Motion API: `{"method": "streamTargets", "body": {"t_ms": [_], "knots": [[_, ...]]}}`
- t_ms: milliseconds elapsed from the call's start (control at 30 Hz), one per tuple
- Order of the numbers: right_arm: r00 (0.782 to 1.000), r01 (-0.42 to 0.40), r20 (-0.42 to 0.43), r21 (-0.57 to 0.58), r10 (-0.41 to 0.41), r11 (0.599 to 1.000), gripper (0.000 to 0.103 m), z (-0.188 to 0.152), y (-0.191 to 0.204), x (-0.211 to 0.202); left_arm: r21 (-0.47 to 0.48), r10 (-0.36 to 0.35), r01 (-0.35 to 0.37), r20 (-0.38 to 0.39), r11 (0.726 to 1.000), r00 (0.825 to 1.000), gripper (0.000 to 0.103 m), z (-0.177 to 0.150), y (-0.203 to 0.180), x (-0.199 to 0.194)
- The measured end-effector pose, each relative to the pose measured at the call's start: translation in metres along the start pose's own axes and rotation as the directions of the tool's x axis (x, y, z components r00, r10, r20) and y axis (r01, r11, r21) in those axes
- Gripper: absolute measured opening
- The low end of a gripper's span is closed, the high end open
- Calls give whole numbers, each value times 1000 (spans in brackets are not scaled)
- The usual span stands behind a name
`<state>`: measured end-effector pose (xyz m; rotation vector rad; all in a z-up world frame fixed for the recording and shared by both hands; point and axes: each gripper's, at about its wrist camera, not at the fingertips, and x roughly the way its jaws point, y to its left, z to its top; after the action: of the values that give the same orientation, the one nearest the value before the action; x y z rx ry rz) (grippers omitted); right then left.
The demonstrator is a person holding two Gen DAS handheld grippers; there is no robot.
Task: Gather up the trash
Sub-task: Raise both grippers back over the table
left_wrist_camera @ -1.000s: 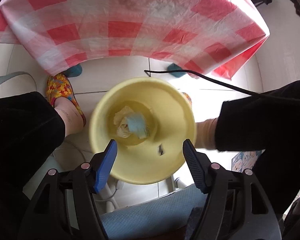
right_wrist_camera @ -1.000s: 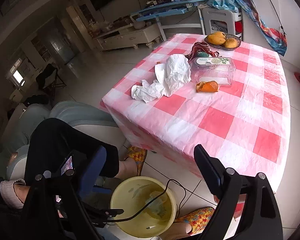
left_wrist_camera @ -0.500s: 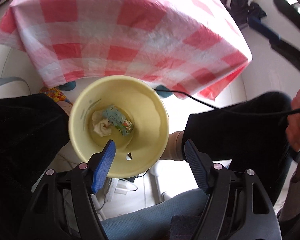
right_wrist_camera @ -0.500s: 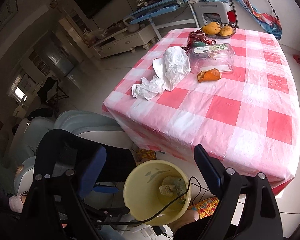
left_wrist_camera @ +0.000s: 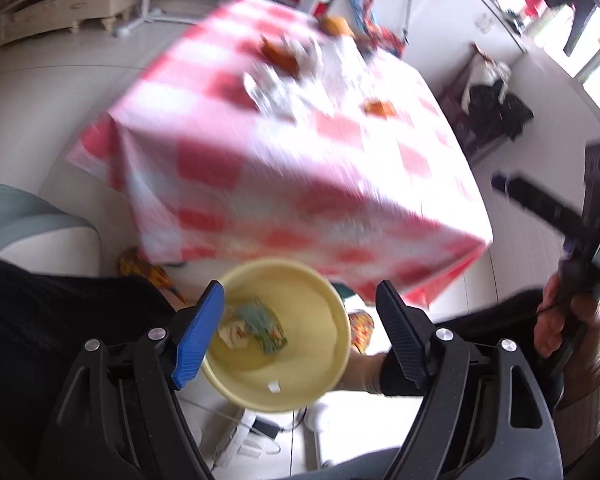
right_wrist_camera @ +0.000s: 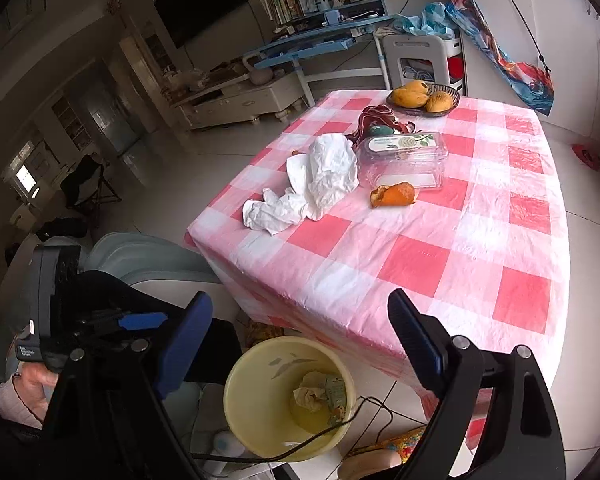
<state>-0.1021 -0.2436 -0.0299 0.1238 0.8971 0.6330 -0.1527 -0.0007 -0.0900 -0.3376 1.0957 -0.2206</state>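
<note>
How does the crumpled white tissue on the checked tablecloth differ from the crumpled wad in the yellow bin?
The crumpled white tissue lies on the pink-and-white checked tablecloth, uncollected; the wad sits at the bottom of the yellow plastic bin. The tissue looks larger and spread out; the wad is compact. The tissue is white; the wad is yellowish-beige, beside a printed wrapper. Both are crumpled.

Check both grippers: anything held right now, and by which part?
Nothing held. The left gripper and right gripper both have jaws spread wide with nothing between them, above the yellow bin. Crumpled tissues and orange peel lie untouched on the table.
</note>
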Motion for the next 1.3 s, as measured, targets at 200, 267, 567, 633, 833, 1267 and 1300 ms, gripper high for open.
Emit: {"method": "streamTargets", "body": {"t_ms": [200,267,567,633,833,1267,1300], "knots": [[1000,-2,1,-37,2,999,85,8,-17,13,-2,95,-95,65,995,993,75,44,7,-12],[1000,-10,-5,-24,10,1000,85,12,-24,18,7,126,-127,88,992,988,75,64,9,-10],[999,20,-30,-80,-23,997,85,26,-23,45,21,153,-155,84,988,985,75,113,15,24],[999,31,-35,-101,-34,994,85,26,-21,48,43,150,-153,68,987,986,75,115,10,33],[996,66,-54,-110,-72,992,85,27,-25,57,72,142,-146,48,987,989,75,118,0,49],[992,113,-44,-48,-115,992,85,32,-40,58,198,228,-231,38,953,973,77,139,-26,82],[992,116,-43,-47,-118,992,85,32,-41,59,191,234,-237,35,953,972,77,139,-23,84]]}}
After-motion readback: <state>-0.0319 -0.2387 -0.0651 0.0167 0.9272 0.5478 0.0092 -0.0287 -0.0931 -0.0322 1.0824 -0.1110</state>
